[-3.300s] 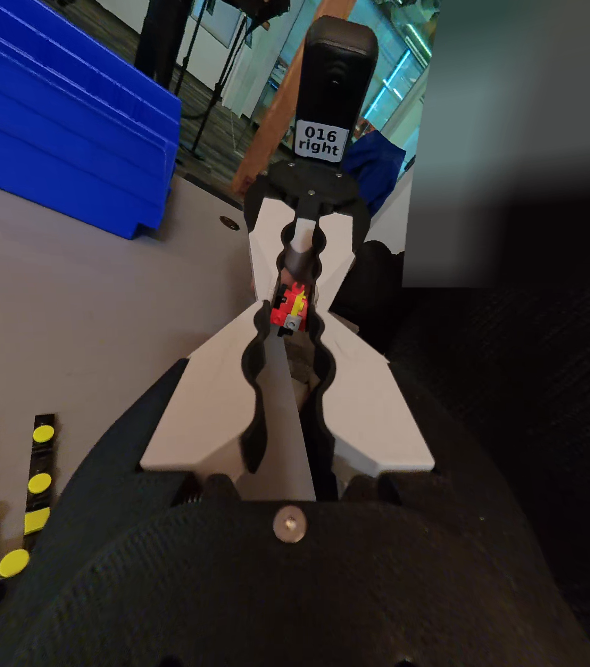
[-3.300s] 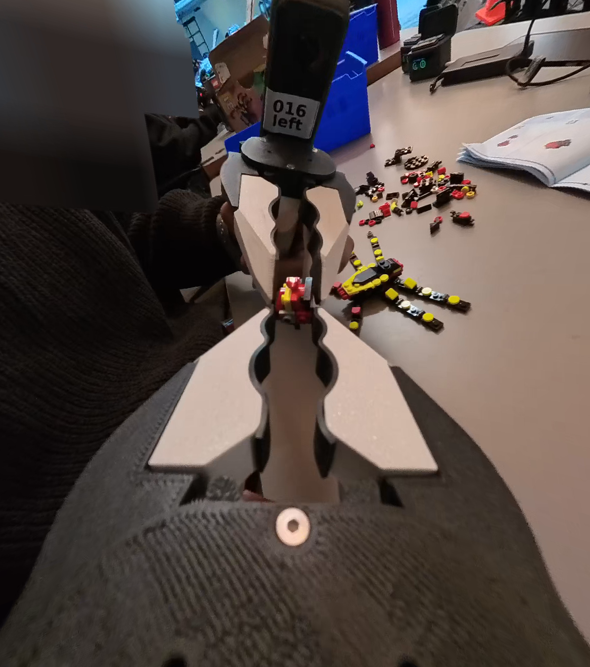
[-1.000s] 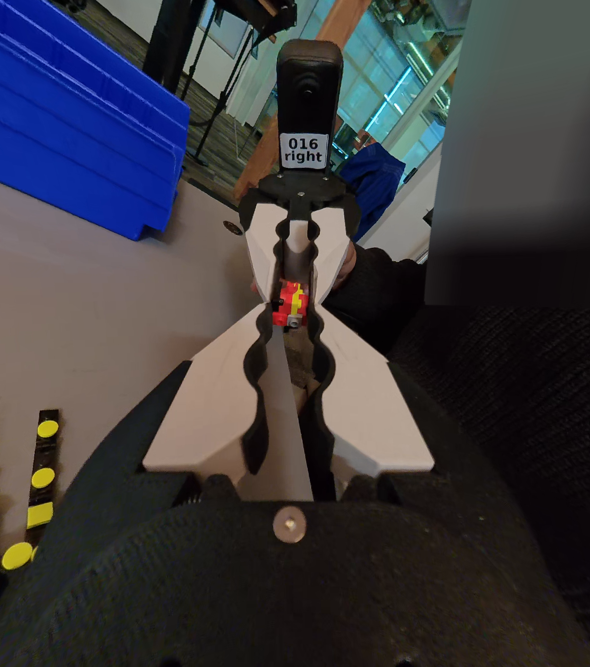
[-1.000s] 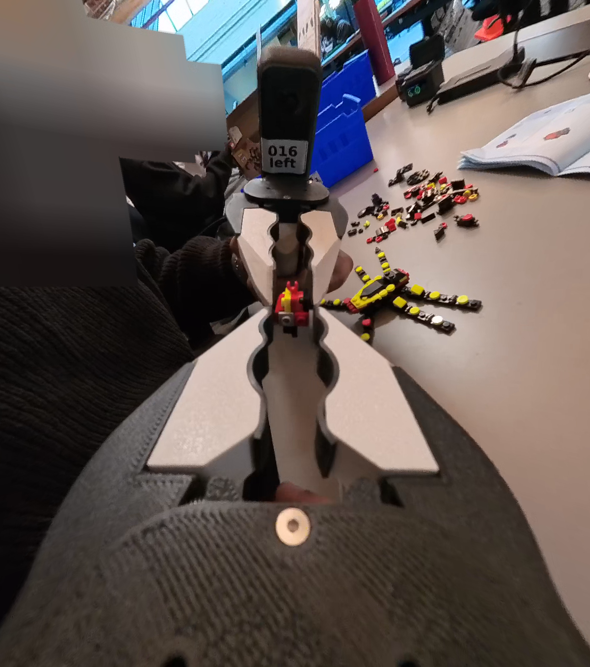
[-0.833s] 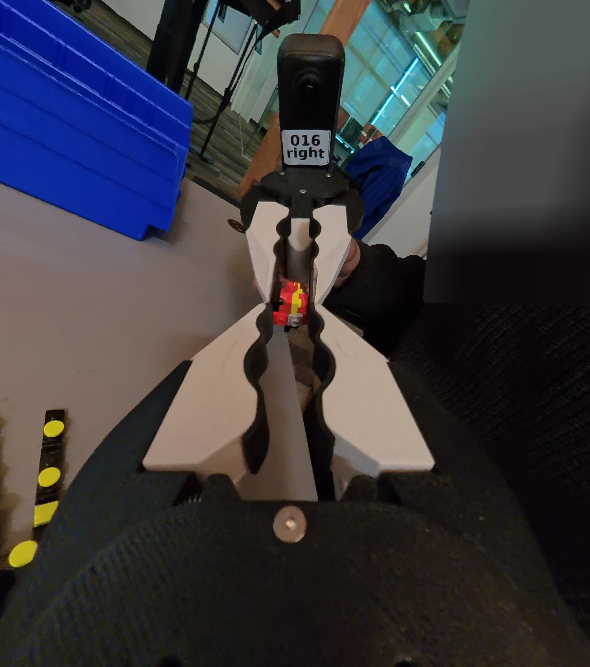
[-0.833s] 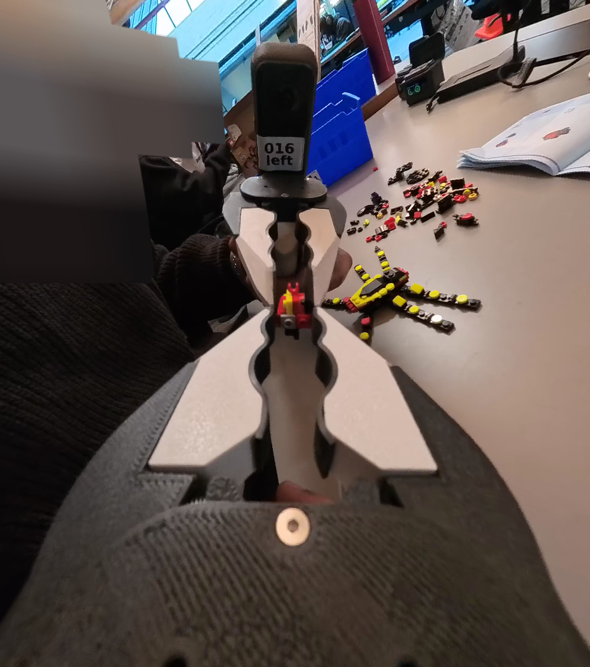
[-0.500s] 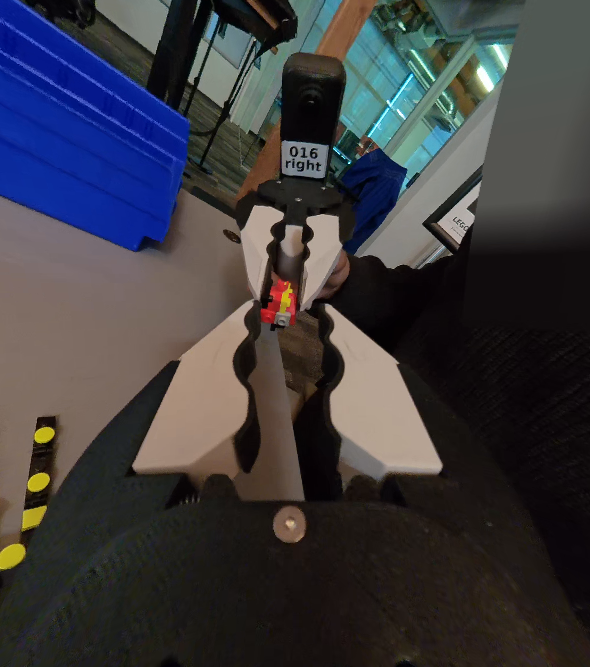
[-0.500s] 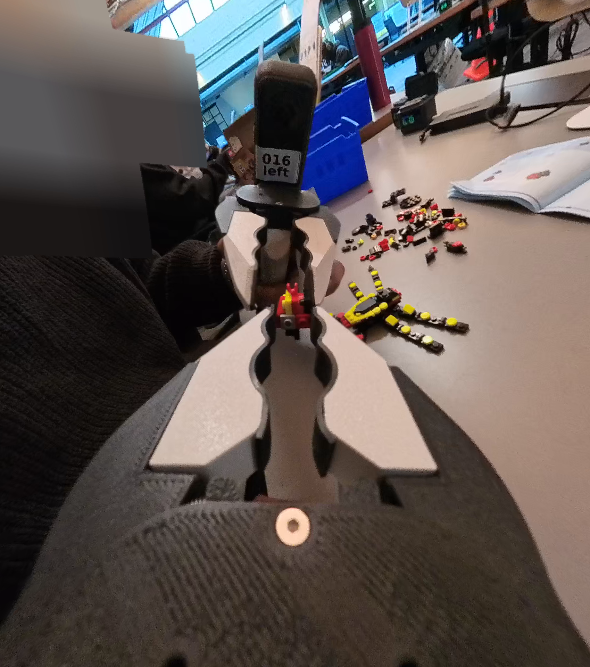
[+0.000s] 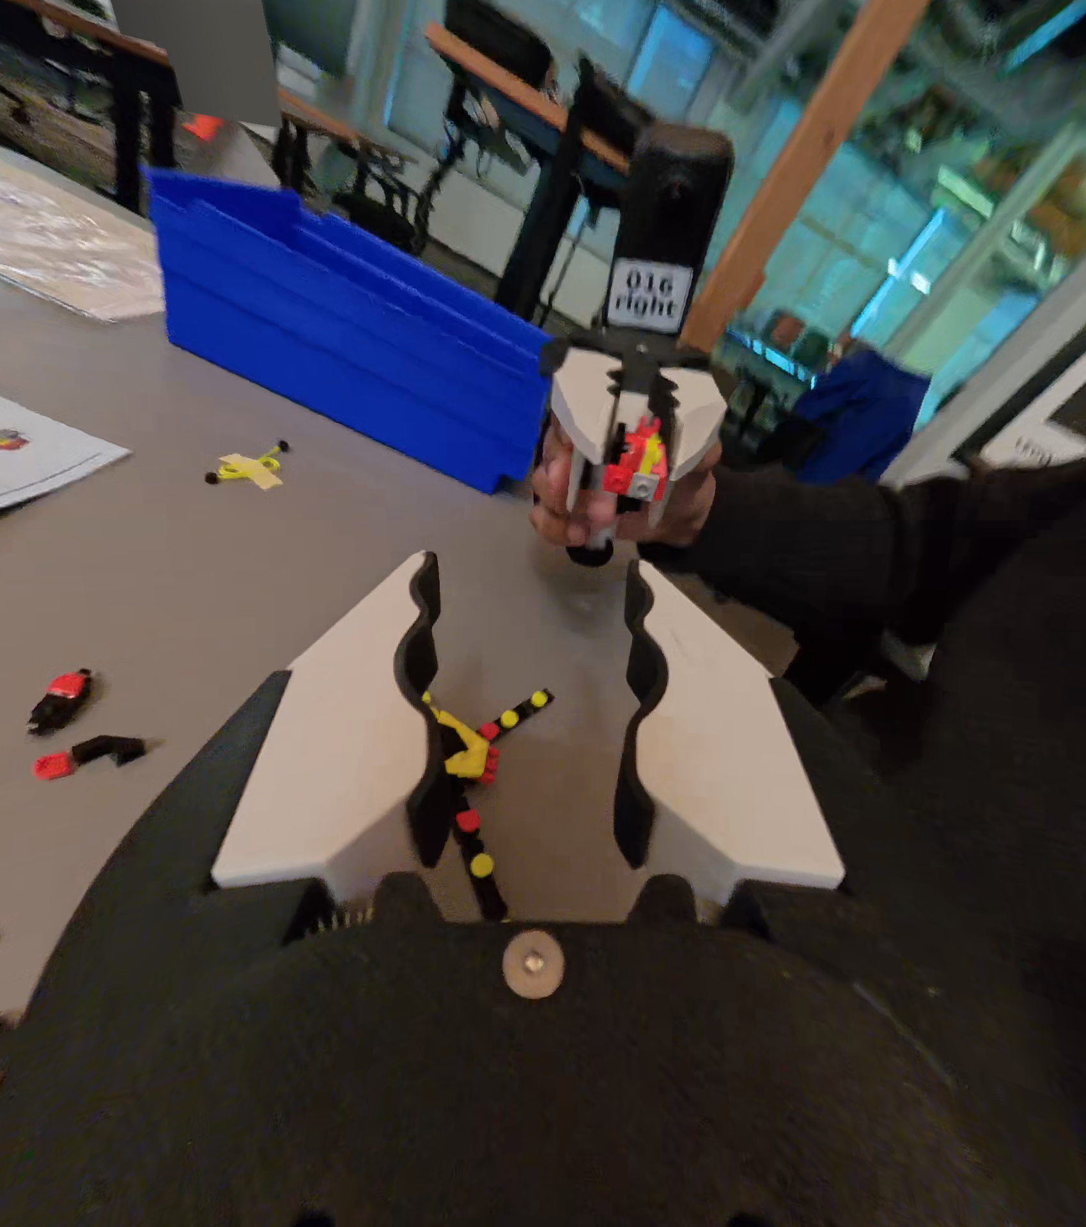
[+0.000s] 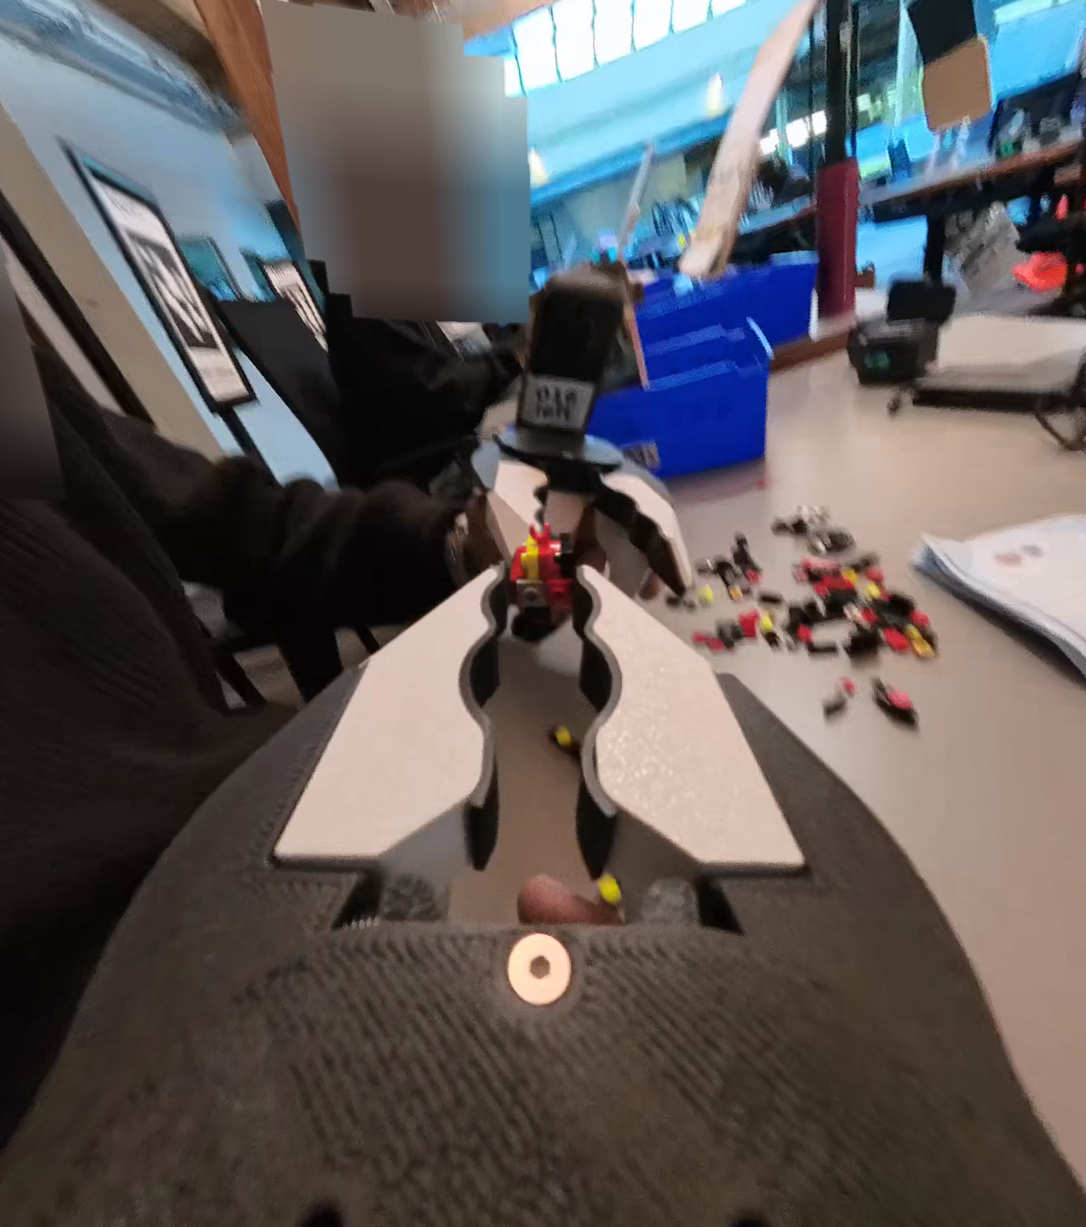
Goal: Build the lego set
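Observation:
My right gripper (image 10: 539,584) is shut on a small red and yellow lego assembly (image 10: 540,574) and holds it up above the table edge. In the left wrist view the right gripper (image 9: 623,494) shows farther off with the assembly (image 9: 636,458) in its tips. My left gripper (image 9: 530,571) is open and empty, a short way from the assembly. Below its fingers a yellow and black lego model with studded legs (image 9: 467,757) lies on the grey table (image 9: 195,584).
A pile of loose red, black and yellow pieces (image 10: 819,611) lies on the table beside an open instruction booklet (image 10: 1058,591). A blue bin (image 9: 341,345) stands at the back. More loose pieces (image 9: 62,704) lie at the left. A person's dark sleeve (image 10: 301,544) is close by. The tips of one gripper are about 5 centimeters away from the tips of the other.
My left gripper has opened, let go of the assembly and drawn back over the table. The right gripper still holds the assembly.

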A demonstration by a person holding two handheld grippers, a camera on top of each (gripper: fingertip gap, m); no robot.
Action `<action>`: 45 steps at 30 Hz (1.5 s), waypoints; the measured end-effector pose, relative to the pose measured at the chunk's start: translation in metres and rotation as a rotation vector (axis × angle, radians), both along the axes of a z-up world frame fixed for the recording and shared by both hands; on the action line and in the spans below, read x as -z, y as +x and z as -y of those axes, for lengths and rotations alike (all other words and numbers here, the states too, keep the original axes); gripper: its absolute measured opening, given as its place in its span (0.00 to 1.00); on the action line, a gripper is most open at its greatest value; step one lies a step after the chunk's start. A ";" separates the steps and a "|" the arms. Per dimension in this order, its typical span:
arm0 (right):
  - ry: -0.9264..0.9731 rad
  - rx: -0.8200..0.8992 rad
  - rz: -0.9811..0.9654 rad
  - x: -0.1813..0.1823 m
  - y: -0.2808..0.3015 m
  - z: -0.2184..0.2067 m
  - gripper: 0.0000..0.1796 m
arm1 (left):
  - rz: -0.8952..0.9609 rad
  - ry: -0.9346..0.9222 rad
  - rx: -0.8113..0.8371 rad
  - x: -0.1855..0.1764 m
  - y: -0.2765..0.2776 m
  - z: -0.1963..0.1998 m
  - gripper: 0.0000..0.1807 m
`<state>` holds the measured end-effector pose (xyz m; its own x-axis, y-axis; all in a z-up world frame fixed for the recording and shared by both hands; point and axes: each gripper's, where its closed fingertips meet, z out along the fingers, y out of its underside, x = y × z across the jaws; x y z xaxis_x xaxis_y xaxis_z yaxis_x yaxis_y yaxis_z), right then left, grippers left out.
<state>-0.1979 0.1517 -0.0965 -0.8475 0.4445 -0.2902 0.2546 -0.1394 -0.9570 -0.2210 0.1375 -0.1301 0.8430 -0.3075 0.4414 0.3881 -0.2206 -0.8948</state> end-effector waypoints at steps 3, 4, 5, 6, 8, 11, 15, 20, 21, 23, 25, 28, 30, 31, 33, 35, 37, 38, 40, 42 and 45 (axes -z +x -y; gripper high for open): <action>0.049 -0.008 -0.074 -0.017 0.009 0.021 0.09 | -0.070 0.107 -0.100 -0.034 0.003 0.021 0.28; 0.117 -0.004 -0.089 -0.009 0.012 0.026 0.09 | -0.140 0.117 -0.136 -0.036 0.005 0.026 0.28; 0.153 -0.004 -0.092 0.000 0.015 0.030 0.09 | -0.192 0.114 -0.153 -0.034 0.007 0.029 0.26; 0.153 -0.014 -0.080 0.005 0.019 0.033 0.09 | -0.204 0.108 -0.140 -0.031 0.011 0.031 0.25; 0.109 -0.044 -0.055 0.004 0.024 0.038 0.09 | -0.147 0.113 -0.061 -0.030 0.025 0.034 0.26; 0.079 -0.031 -0.086 -0.007 0.026 0.039 0.09 | -0.136 0.105 0.013 -0.027 0.044 0.035 0.26; 0.097 -0.060 -0.062 0.003 0.025 0.042 0.09 | -0.159 0.120 0.013 -0.027 0.054 0.032 0.22; 0.054 -0.081 -0.007 0.010 0.020 0.039 0.09 | -0.141 0.115 0.006 -0.024 0.052 0.029 0.16; 0.043 -0.082 -0.002 0.010 0.020 0.039 0.09 | -0.140 0.106 0.009 -0.021 0.052 0.028 0.16; 0.022 -0.089 0.006 0.009 0.019 0.040 0.09 | -0.137 0.086 0.007 -0.016 0.050 0.025 0.17; 0.019 -0.106 0.014 0.010 0.021 0.043 0.09 | -0.116 0.091 0.001 -0.017 0.049 0.024 0.16; 0.014 -0.105 0.011 0.010 0.020 0.045 0.09 | -0.081 0.102 0.024 -0.020 0.050 0.026 0.12; 0.011 -0.100 0.005 0.009 0.020 0.044 0.09 | -0.076 0.100 0.025 -0.021 0.050 0.025 0.10; 0.011 -0.099 0.004 0.009 0.020 0.044 0.09 | -0.076 0.100 0.020 -0.022 0.050 0.025 0.10; 0.013 -0.099 0.001 0.008 0.020 0.044 0.09 | -0.074 0.099 0.019 -0.025 0.050 0.025 0.09; 0.020 -0.097 -0.005 0.007 0.020 0.044 0.09 | -0.067 0.103 0.012 -0.028 0.050 0.024 0.09; 0.028 -0.096 -0.009 0.007 0.021 0.044 0.09 | -0.081 0.108 0.000 -0.030 0.049 0.024 0.09; 0.033 -0.097 -0.010 0.007 0.021 0.045 0.09 | -0.101 0.112 -0.010 -0.030 0.049 0.024 0.08; 0.048 -0.090 -0.023 0.006 0.021 0.045 0.09 | -0.151 0.120 -0.028 -0.030 0.049 0.024 0.09; 0.056 -0.080 -0.036 0.003 0.021 0.045 0.09 | -0.154 0.137 -0.034 -0.034 0.049 0.025 0.09; 0.079 -0.068 -0.040 0.003 0.020 0.046 0.09 | -0.162 0.134 -0.035 -0.033 0.049 0.025 0.09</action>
